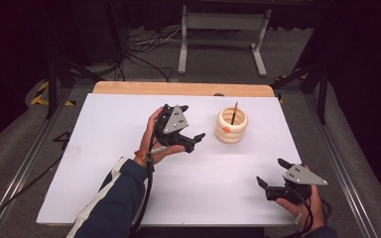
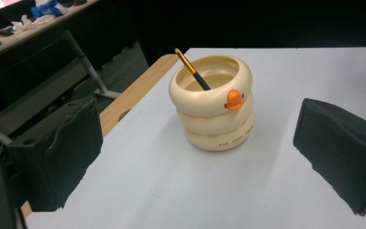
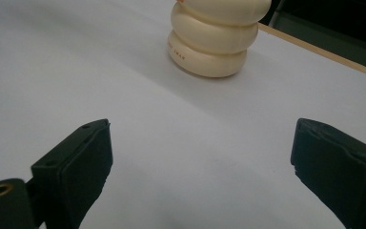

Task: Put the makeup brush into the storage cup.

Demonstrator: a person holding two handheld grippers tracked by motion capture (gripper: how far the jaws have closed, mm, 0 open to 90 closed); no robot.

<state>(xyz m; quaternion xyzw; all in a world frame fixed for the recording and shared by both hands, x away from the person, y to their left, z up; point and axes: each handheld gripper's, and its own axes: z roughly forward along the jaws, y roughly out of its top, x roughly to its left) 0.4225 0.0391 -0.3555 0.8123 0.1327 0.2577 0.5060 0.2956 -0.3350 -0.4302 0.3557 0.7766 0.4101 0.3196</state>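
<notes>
Pen [image 1: 234, 113] sits in cream holder [image 1: 231, 125], my L tongs [image 1: 194, 139] & R tongs [image 1: 270, 171] both wide, empty; next: pull L back clear

Overhead view, both claw views share holder [image 2: 211, 102]

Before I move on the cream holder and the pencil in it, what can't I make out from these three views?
- Pencil lower end: hidden inside the cream holder, left gripper view and high view.
- Holder's small lettering: too small to read, both gripper views.
- Holder's top: cut off by the upper edge, right gripper view.
- Holder's far side: hidden by its own body, left gripper view.
</notes>
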